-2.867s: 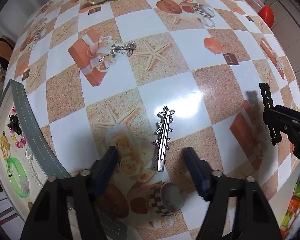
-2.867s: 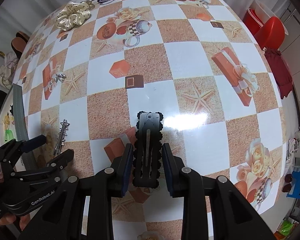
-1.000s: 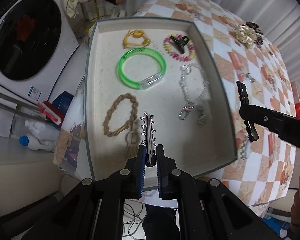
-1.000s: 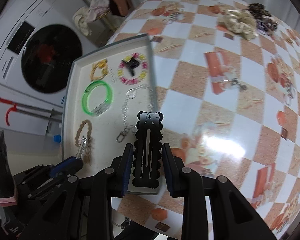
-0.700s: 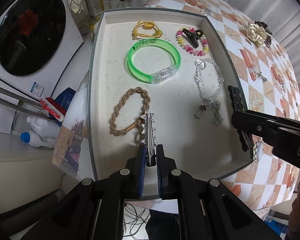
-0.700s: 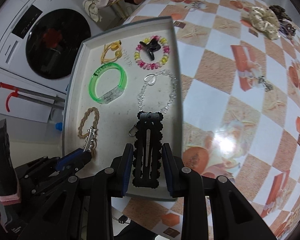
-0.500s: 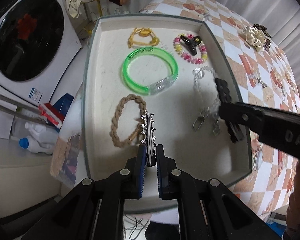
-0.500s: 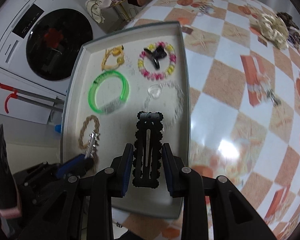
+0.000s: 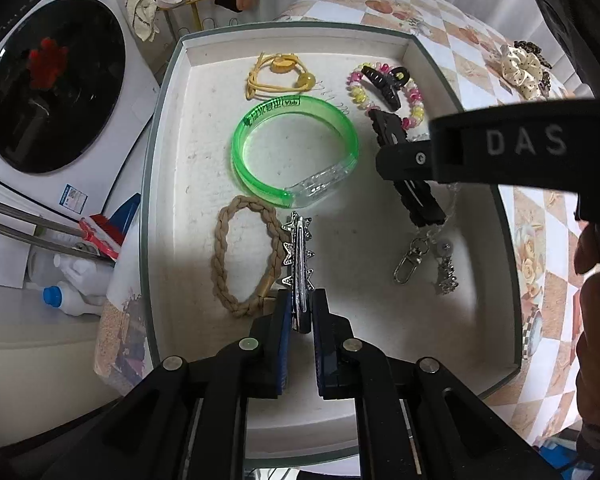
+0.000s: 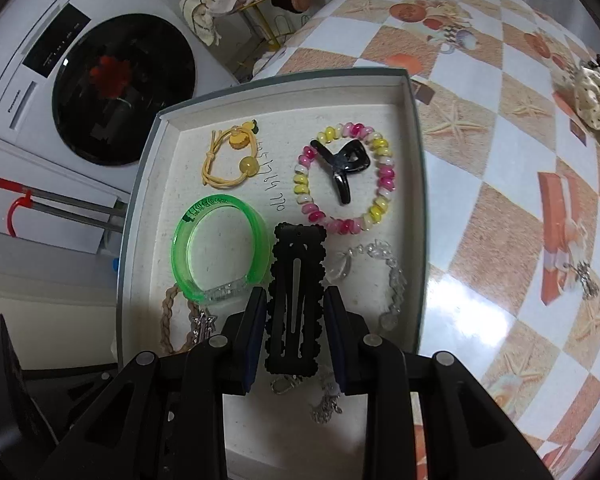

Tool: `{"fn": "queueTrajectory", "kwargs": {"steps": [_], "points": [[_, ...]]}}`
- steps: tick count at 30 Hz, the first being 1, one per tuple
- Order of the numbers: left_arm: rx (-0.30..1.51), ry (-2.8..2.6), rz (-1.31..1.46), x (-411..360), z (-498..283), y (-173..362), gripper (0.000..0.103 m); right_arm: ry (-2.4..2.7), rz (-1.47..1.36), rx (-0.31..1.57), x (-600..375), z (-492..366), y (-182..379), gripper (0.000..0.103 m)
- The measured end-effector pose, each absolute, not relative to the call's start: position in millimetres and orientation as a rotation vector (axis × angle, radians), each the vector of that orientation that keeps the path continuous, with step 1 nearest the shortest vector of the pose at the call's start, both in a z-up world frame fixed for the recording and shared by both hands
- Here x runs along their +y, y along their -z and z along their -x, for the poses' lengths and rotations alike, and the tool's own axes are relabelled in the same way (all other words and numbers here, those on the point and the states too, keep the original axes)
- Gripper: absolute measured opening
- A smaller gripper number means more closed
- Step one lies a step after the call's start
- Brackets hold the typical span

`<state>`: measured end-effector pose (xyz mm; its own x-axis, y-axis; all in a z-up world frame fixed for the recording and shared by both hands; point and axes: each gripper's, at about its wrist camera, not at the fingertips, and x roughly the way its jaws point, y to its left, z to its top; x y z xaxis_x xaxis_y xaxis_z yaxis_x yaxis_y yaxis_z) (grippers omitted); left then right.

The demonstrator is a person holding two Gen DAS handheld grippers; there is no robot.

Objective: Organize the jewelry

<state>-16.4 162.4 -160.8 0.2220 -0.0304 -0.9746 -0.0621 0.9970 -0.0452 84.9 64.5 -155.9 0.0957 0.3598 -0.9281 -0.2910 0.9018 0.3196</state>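
Both clips hang over the tray!

The left gripper clenches a silver star-studded hair clip, beside the braided tan bracelet at nine o'clock. The right gripper grasps a black scalloped snap clip above the shallow grey-rimmed white tray, with the translucent green bangle at ten o'clock.

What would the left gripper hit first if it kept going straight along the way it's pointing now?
Probably the braided tan bracelet on the tray floor: the silver star clip held by the left gripper overlaps its right edge, though depth is unclear.
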Motion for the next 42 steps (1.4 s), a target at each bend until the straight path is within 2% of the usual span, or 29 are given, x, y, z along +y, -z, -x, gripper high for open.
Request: {"fn": "queueTrajectory", "kwargs": {"steps": [12, 14, 17, 30, 34, 35, 36, 37, 39, 42], "points": [[1.362, -0.03, 0.069, 160.6, 15.2, 160.4, 0.015, -0.483, -0.043, 1.416, 79.4, -86.0, 166.4, 0.033], [1.366, -0.034, 0.064, 159.1, 14.5, 159.1, 0.015, -0.487, -0.049, 1.418, 79.5, -85.0, 165.3, 0.037], [1.373, -0.048, 0.051, 155.8, 13.6, 157.8, 0.015, -0.491, -0.058, 1.42, 80.1, -84.6, 165.5, 0.047], [1.38, -0.067, 0.04, 150.6, 13.8, 153.4, 0.015, -0.482, -0.186, 1.399, 47.5, -84.8, 144.2, 0.053], [1.38, -0.064, 0.047, 148.9, 12.7, 150.3, 0.016, -0.468, -0.214, 1.38, 33.5, -81.1, 132.1, 0.06], [1.38, -0.064, 0.048, 149.2, 12.3, 149.2, 0.043, -0.462, -0.217, 1.376, 30.3, -79.8, 130.0, 0.06], [1.378, -0.068, 0.048, 149.0, 12.4, 148.4, 0.098, -0.45, -0.217, 1.373, 26.1, -78.1, 127.3, 0.061], [1.366, -0.09, 0.039, 148.3, 12.8, 145.4, 0.103, -0.441, -0.215, 1.371, 22.2, -76.9, 125.8, 0.061], [1.323, -0.105, 0.018, 146.3, 14.8, 136.9, 0.103, -0.42, -0.207, 1.368, 16.6, -74.4, 122.4, 0.062], [1.33, -0.1, 0.029, 144.7, 13.7, 134.6, 0.103, -0.384, -0.173, 1.359, 14.4, -72.9, 117.0, 0.068]]}}
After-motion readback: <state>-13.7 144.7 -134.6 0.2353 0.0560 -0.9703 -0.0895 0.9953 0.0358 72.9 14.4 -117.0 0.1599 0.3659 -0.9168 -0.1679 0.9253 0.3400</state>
